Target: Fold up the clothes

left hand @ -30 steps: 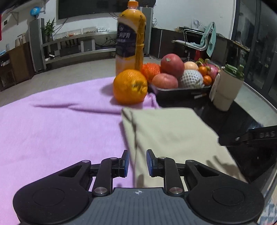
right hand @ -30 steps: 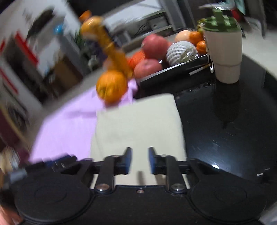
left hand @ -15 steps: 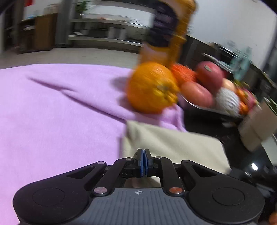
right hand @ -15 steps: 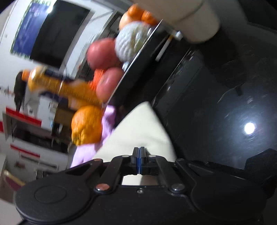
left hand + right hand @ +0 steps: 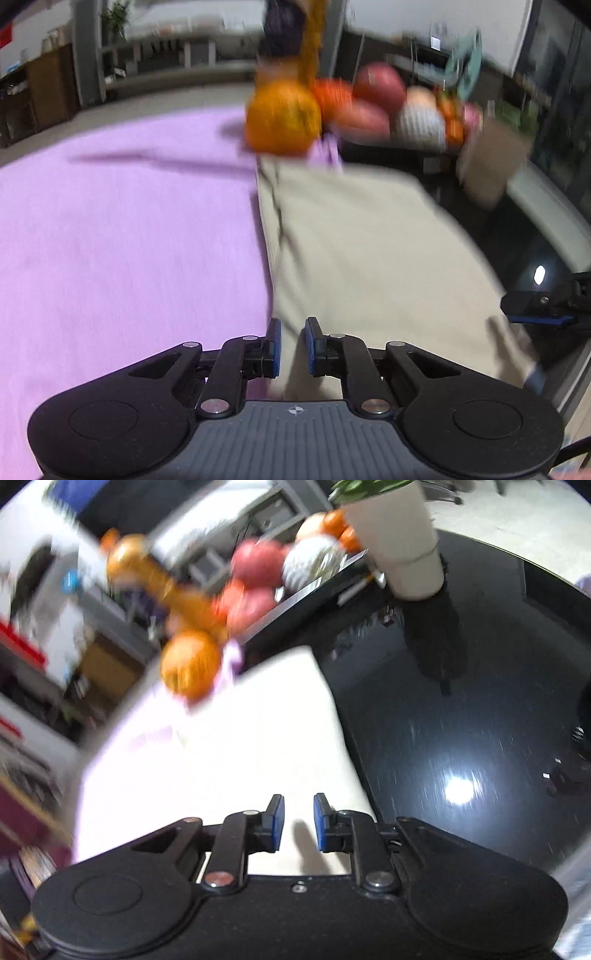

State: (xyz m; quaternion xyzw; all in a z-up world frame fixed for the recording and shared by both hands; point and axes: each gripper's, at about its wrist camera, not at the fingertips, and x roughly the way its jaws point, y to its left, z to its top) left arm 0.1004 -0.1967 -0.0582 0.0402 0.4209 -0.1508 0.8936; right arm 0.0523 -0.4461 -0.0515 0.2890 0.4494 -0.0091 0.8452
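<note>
A folded beige garment (image 5: 369, 240) lies flat, partly on a purple cloth (image 5: 129, 240) and partly on the black table (image 5: 517, 236). My left gripper (image 5: 293, 328) hovers over the garment's near left edge; its jaws are opening with a narrow gap, and no cloth is pinched between the pads. The right gripper's fingers (image 5: 543, 306) show at the right edge of the left wrist view. In the right wrist view the garment (image 5: 240, 757) looks washed-out white. My right gripper (image 5: 298, 805) is above its near right part, its jaws also opening, with nothing gripped.
An orange (image 5: 282, 118) sits on the purple cloth just beyond the garment, with a juice bottle (image 5: 291, 48) behind it. A dark fruit tray (image 5: 306, 590) and a beige cup (image 5: 402, 542) stand on the glossy black table (image 5: 461, 720) at the far right.
Half a second ago both grippers were shut; now both pairs of jaws stand apart. Both views have swung and drawn back, showing more of the flat garment.
</note>
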